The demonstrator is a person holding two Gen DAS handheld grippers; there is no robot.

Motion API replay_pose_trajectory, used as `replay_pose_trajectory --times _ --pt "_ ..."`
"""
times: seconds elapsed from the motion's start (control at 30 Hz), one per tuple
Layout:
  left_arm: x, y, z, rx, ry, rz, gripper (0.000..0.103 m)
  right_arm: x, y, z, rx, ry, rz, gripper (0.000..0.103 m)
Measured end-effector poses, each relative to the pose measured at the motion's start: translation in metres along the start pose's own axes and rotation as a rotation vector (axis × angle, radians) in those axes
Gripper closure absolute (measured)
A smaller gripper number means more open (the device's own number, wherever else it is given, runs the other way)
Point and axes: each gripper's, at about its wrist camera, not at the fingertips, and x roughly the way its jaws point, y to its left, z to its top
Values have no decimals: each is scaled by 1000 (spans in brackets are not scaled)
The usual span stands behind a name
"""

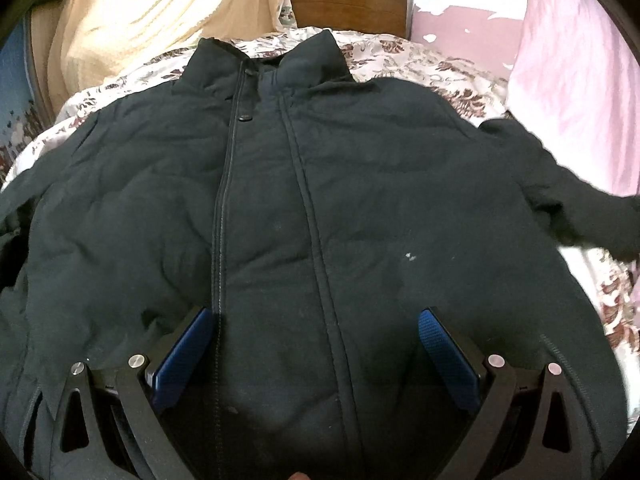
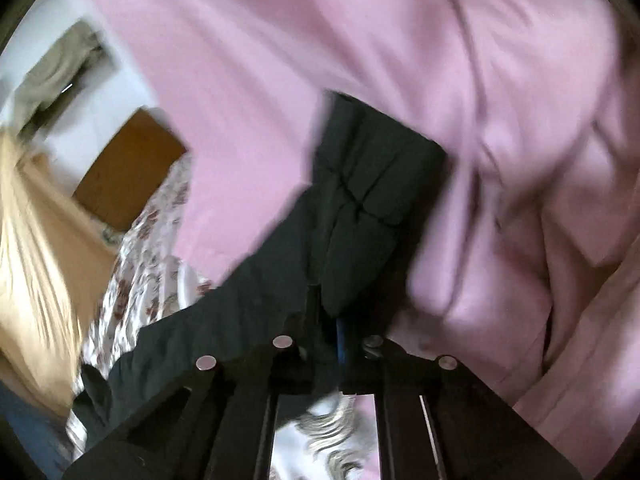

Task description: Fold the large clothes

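Lying zipped, front up: dark jacket (image 1: pixel 320 200) | left gripper (image 1: pixel 316 320) jaws wide | right gripper (image 2: pixel 336 320) pinching sleeve (image 2: pixel 360 184)

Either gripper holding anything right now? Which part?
The right gripper is shut on the dark jacket's sleeve, near its cuff end, lifted off the bed. The left gripper is open above the jacket front, holding nothing.
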Motion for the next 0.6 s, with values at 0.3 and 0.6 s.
replay_pose_trajectory --times 0.3,0.6 --pt "-23 30 26 -64 -1 -143 0 -78 156 -21 -452 -157 285 98" --pt "-58 92 51 -202 -55 -298 0 -130 283 -100 -788 -50 571 98"
